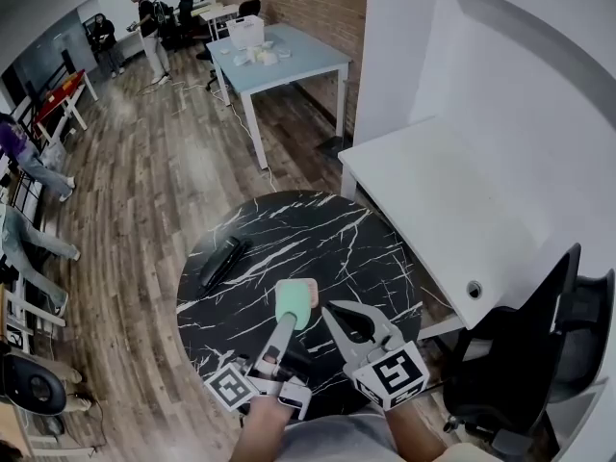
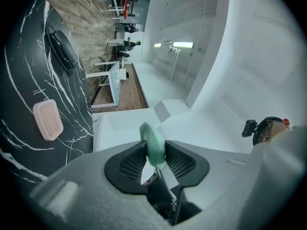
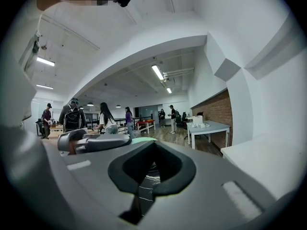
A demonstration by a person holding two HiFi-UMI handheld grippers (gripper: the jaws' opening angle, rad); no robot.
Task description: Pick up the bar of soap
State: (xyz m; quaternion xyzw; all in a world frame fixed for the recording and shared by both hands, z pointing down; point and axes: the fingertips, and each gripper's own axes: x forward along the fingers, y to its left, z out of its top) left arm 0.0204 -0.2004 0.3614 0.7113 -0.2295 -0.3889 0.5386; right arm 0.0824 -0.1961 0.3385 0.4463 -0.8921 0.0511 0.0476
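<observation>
A pale green bar of soap (image 1: 295, 299) is clamped between the jaws of my left gripper (image 1: 291, 314) and held just above the round black marble table (image 1: 289, 229). In the left gripper view the soap (image 2: 154, 145) stands on edge between the black pads (image 2: 132, 163), and my left gripper (image 2: 154, 159) is shut on it. A pink ridged soap dish (image 2: 48, 120) lies on the table, partly hidden under the soap in the head view (image 1: 310, 286). My right gripper (image 1: 354, 321) hovers beside it on the right, open and holding nothing (image 3: 152, 169).
A long black object (image 1: 219, 263) lies on the table's left part (image 2: 62, 47). A white desk (image 1: 452, 210) stands close on the right, with a black office chair (image 1: 539, 354) beside it. A light blue table (image 1: 289, 61) and several people are farther off on the wooden floor.
</observation>
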